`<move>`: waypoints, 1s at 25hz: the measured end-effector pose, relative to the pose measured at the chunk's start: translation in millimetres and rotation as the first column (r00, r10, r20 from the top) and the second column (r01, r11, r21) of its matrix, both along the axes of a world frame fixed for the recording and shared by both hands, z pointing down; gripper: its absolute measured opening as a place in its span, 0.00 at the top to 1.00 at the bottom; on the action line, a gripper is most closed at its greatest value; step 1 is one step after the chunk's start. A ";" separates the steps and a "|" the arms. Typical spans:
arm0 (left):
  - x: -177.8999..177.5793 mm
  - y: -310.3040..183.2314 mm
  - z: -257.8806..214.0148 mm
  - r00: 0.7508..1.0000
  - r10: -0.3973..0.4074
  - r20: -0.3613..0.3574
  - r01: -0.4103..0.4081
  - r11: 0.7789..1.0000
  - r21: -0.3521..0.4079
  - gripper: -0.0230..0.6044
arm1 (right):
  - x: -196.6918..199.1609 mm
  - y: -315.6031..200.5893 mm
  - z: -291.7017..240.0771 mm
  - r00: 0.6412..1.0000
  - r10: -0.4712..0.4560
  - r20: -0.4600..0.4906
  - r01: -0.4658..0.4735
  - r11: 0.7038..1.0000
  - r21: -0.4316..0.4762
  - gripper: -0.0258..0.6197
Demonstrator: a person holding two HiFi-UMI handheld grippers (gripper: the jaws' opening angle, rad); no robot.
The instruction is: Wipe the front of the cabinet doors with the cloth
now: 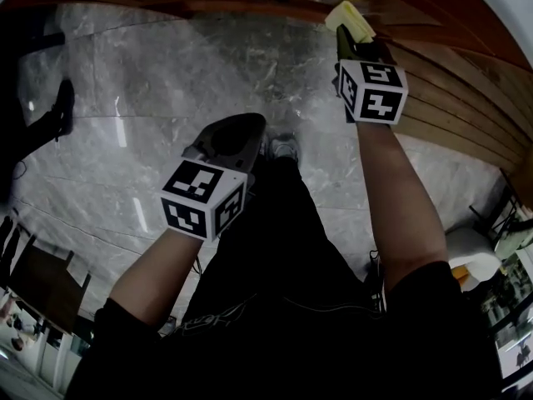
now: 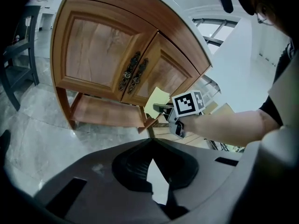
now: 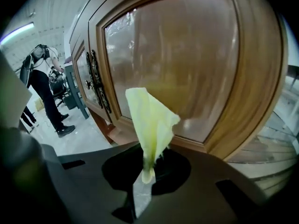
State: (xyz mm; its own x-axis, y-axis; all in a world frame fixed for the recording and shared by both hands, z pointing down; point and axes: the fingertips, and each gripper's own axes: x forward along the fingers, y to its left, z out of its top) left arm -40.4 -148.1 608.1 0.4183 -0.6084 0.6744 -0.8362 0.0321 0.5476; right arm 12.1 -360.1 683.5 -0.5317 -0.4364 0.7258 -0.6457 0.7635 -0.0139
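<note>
**Cloth raised to the right door – wiping about to start**

A grey marble floor [image 1: 166, 73] runs through the room, and on it stands a wooden cabinet [image 2: 63, 85] on legs, with a low shelf under its two doors. The right door [image 3: 187, 64] fills the right gripper view, its glossy panel set in a broad frame. The left door [image 2: 93, 45] lies beyond the pair of dark ornate handles [image 3: 98, 80] where the two meet.

The right tool [image 3: 147, 169] is pinched tight on the pale yellow cloth [image 3: 149, 120]. The cloth stands up from the jaws in a loose peak just before the lower part of the right door's panel – whether it touches the wood cannot be told. The left tool [image 2: 152, 160] hangs low and nearer the person, well apart from the cabinet, its jaws together with nothing between them.

The step in hand looks like the approach to the first stroke. The next move likely calls for pressing the cloth flat onto the panel and sweeping across it, then on over the frame and round the handles to the left door.
</note>
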 end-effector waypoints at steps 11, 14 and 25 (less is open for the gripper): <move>44.4 -17.7 2.4 0.996 0.086 -0.004 -0.086 0.996 -0.007 0.95 | 71.7 -24.5 0.5 0.994 0.109 -0.013 -0.109 0.994 0.013 0.90; 54.0 -24.7 0.6 0.995 0.100 0.000 -0.100 0.995 -0.002 0.95 | 89.8 -28.9 0.0 0.991 0.133 -0.016 -0.133 0.991 0.013 0.90; 90.7 -32.9 -2.7 0.990 0.142 0.015 -0.142 0.990 0.004 0.95 | 149.8 -33.0 2.6 0.979 0.204 -0.021 -0.204 0.979 0.004 0.90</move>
